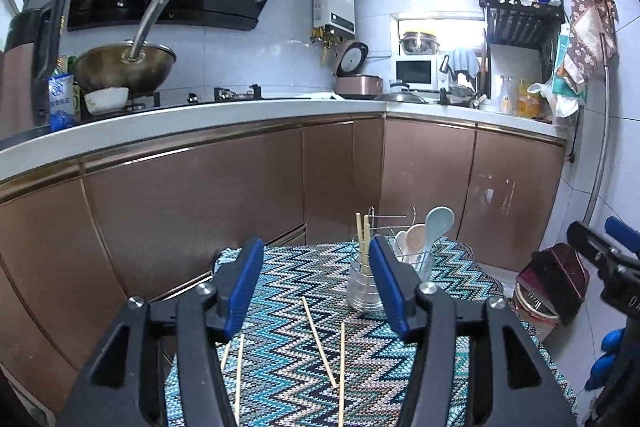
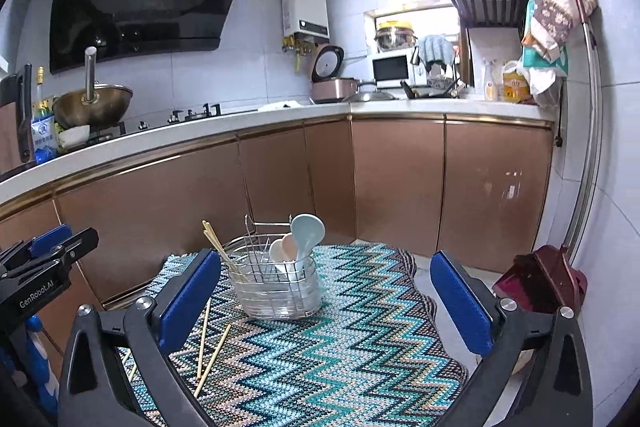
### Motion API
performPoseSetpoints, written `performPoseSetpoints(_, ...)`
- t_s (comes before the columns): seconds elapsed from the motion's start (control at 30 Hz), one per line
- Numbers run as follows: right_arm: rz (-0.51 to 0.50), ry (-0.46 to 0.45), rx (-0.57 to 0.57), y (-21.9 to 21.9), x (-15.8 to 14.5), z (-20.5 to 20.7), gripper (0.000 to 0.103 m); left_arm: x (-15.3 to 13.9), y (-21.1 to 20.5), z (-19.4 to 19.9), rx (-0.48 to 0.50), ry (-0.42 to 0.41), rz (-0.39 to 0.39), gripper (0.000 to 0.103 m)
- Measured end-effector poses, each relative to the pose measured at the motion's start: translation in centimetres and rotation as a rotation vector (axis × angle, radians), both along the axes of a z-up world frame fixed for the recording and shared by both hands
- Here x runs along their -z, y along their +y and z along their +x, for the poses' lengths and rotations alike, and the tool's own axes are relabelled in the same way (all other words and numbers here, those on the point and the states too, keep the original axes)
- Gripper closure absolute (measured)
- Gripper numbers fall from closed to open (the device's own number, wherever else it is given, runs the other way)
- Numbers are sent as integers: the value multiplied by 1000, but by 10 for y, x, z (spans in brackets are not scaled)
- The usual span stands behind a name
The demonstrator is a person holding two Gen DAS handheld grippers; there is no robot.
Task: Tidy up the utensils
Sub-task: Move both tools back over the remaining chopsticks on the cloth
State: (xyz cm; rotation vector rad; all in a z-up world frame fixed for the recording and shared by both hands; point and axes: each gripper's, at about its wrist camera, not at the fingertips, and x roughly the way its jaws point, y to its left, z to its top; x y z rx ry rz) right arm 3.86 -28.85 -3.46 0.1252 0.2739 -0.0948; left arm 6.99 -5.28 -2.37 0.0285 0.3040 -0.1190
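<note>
**Loose chopsticks on the mat, both grippers empty**

A zigzag-patterned mat (image 2: pixel 360 327) covers the counter in front of copper-coloured kitchen cabinets (image 2: pixel 400 179). On the far part of the mat stands a wire utensil holder (image 2: pixel 276 279) set on a clear tray. Its right side holds a pale blue spoon (image 2: pixel 306 231) and two smaller spoons, one white and one pinkish, all standing handle down. Its left side holds a few chopsticks (image 2: pixel 218 247) that lean out toward the left.

Four more chopsticks (image 1: pixel 320 343) lie loose on the mat, nearer than the holder: two crossing at their near ends in the middle, two farther left beside the left gripper's finger.

The left gripper (image 1: pixel 316 287) hovers above these loose chopsticks, its blue-padded fingers (image 1: pixel 244 287) wide apart and holding nothing. The right gripper (image 2: pixel 324 299) hangs over the mat's right part, fingers likewise spread and empty.
</note>
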Motion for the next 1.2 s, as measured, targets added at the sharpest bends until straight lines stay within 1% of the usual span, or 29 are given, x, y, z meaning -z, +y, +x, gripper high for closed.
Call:
performPoseSetpoints(0.33,54,-66,-29,-3,-10,-32,0,-5,13,-35,-28,-65,20,50)
performPoseSetpoints(0.57,61,-105,-81,6,-17,-40,0,-12,45,-46,-80,-76,-23,50)
performPoseSetpoints(0.67,64,-105,-108,10,-19,-41,0,-13,60,-46,-107,-58,-24,50)
performPoseSetpoints(0.77,51,-98,-113,13,-20,-41,0,-15,75,-47,-127,-48,-30,50)
performPoseSetpoints(0.87,65,-101,-114,13,-18,-41,0,-16,89,-47,-145,-42,-38,50)
performPoseSetpoints(0.9,73,-96,-117,12,-17,-40,0,-15,96,-46,-148,-30,-47,50)
performPoseSetpoints(0.97,79,-83,-122,13,-15,-36,0,-13,107,-43,-156,-4,-67,45)
performPoseSetpoints(1.07,85,-39,-141,19,-7,-23,0,-3,122,-35,-180,34,-81,45)
performPoseSetpoints(1.17,83,10,-163,27,3,-9,2,15,133,-20,-179,110,-110,45)
performPoseSetpoints(1.2,83,31,-174,30,7,-3,5,21,134,-14,-176,136,-112,45)
